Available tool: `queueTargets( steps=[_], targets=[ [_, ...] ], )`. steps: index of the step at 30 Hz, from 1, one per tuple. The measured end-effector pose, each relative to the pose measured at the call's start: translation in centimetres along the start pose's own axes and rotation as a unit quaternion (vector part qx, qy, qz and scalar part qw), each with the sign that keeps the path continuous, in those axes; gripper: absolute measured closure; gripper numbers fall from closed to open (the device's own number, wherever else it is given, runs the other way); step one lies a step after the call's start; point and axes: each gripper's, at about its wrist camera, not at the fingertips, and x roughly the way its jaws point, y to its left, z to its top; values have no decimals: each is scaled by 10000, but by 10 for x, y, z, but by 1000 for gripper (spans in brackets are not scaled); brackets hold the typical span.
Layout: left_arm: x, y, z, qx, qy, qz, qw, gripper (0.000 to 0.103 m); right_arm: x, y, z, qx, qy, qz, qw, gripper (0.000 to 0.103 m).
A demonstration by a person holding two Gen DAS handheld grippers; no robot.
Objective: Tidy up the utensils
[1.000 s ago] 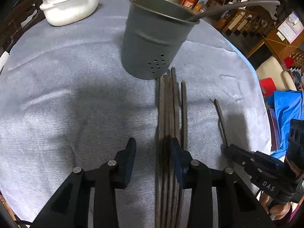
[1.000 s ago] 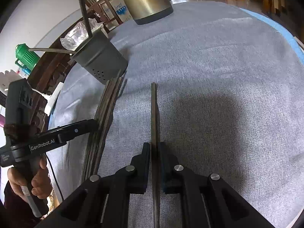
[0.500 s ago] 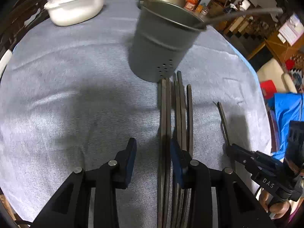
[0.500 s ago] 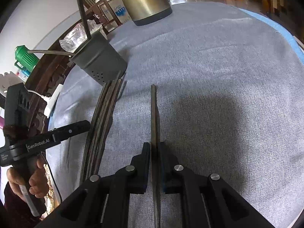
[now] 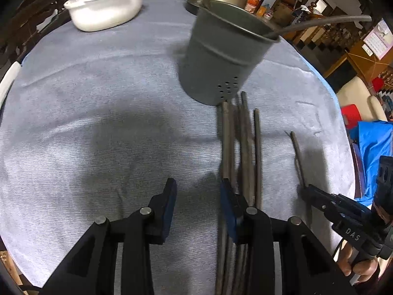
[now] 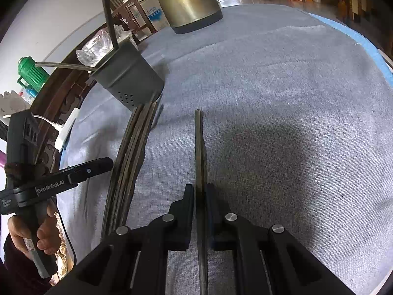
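Observation:
A grey metal utensil bucket (image 5: 221, 59) with holes near its base stands on the cloth and holds two chopsticks; it also shows in the right wrist view (image 6: 130, 83). Several dark chopsticks (image 5: 242, 147) lie in a bundle in front of it, and they show in the right wrist view (image 6: 130, 157) too. My left gripper (image 5: 197, 191) is open, its right finger beside the bundle's left edge. My right gripper (image 6: 200, 191) is shut on a single chopstick (image 6: 199, 147) that lies apart to the right, also seen in the left wrist view (image 5: 297, 154).
A grey-blue cloth (image 5: 98, 113) covers the round table. A white basin with plastic bags (image 5: 105, 7) sits at the far left. A brass kettle (image 6: 189, 0) stands behind the bucket. Chairs and furniture surround the table.
My left gripper has moved forward and a little left along the bundle toward the bucket, staying open. My right gripper stays shut on the single chopstick, almost unmoved.

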Motion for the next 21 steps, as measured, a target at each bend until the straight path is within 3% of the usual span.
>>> queueTargets(
  steps=[7, 16, 21],
  targets=[
    [11, -17, 8, 160, -5, 134, 9998, 65, 0, 0, 0, -20, -5, -15, 10000, 92],
    [7, -11, 6, 50, 17, 254, 9997, 64, 1, 0, 0, 0, 1, -12, 10000, 92],
    [10, -25, 1, 408, 70, 418, 9983, 65, 4, -3, 11, 178, 260, 93, 9995, 88]
  ],
)
